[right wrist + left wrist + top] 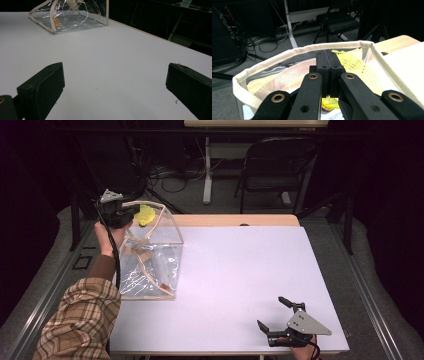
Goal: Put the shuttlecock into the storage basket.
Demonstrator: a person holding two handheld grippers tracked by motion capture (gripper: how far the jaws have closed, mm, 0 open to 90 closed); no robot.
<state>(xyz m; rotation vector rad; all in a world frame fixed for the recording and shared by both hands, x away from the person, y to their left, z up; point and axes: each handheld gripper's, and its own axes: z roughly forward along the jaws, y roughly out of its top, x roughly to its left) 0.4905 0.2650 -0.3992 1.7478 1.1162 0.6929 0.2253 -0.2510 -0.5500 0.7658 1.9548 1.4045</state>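
Holding yellow mesh item (352,63), print unreadable, over clear bag (150,255)

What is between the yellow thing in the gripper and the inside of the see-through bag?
Nothing visible is. The left gripper is shut on the yellow mesh item right above the clear bag, whose cream-trimmed mouth gapes open beneath it. Only the bag's own strap lies inside.

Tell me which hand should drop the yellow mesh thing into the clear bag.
Left. The left gripper is already shut on the yellow mesh piece right above the clear bag opening. The right gripper sits open and empty at the table's near right corner, far away.
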